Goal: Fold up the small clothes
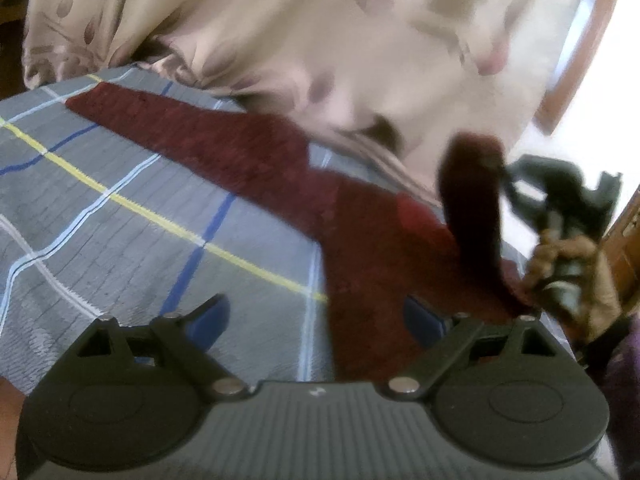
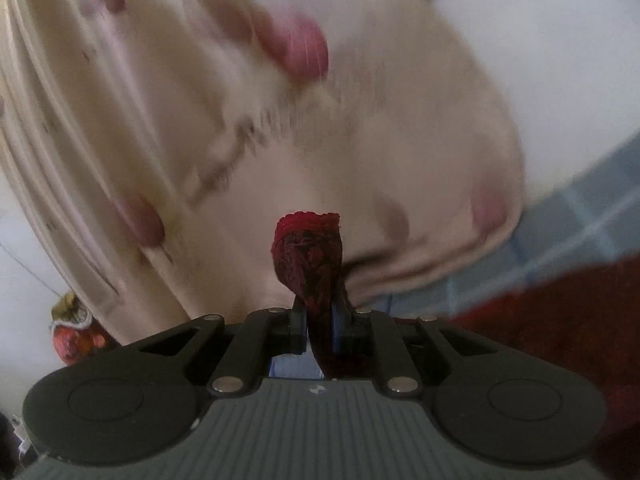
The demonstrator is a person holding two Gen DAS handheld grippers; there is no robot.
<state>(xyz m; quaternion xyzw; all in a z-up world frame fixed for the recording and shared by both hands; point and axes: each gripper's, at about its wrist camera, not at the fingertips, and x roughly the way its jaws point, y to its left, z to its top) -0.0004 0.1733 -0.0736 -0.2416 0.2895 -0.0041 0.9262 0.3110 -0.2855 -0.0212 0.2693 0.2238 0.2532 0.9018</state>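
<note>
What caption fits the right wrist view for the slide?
Right gripper shut on a bunched end of the dark red garment, lifted before a cream floral blanket.

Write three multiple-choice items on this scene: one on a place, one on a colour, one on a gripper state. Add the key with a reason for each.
1. Where does the dark red knitted garment lie?
A. on the grey checked bed cover
B. on a wooden floor
C. in a basket

2. What colour is the thin line that crosses the checked cover?
A. orange
B. yellow
C. green

3. How stands the right gripper?
A. wide open, holding nothing
B. shut on the garment's end
C. shut on the cream floral blanket

Key: 1 A, the garment spreads flat across the checks. 2 B, a yellow stripe runs over the cover. 3 B, red cloth is pinched between the fingers, while the left gripper is open.
</note>
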